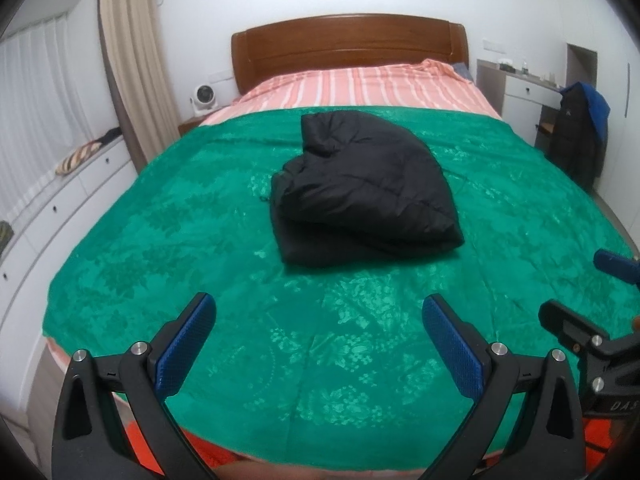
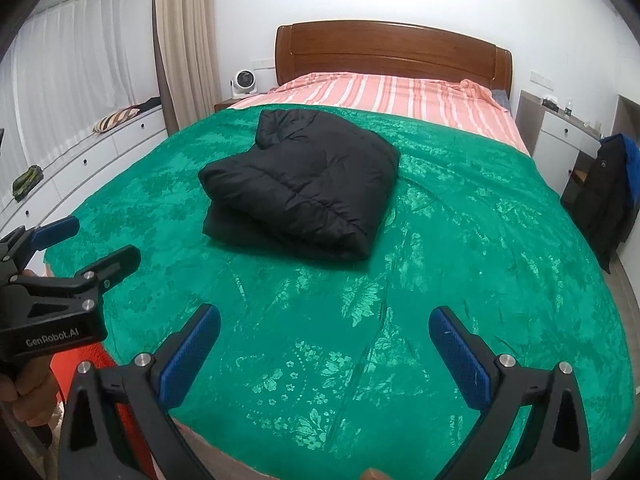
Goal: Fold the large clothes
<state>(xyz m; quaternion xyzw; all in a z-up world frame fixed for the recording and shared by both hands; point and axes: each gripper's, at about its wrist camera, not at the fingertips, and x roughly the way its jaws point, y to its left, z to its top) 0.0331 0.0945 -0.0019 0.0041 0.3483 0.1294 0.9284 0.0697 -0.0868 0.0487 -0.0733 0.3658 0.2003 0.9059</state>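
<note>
green bedspread (image 1: 160, 240), wooden headboard (image 1: 348, 44), small fan (image 1: 204, 96), beige curtain (image 1: 128, 40).

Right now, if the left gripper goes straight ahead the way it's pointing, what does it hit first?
Probably the folded black jacket. The open left gripper hangs over bare green bedspread short of it; depth is unclear.

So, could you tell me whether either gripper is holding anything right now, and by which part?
Nothing is held: the left gripper and right gripper are both open, apart from the folded black jacket.
</note>
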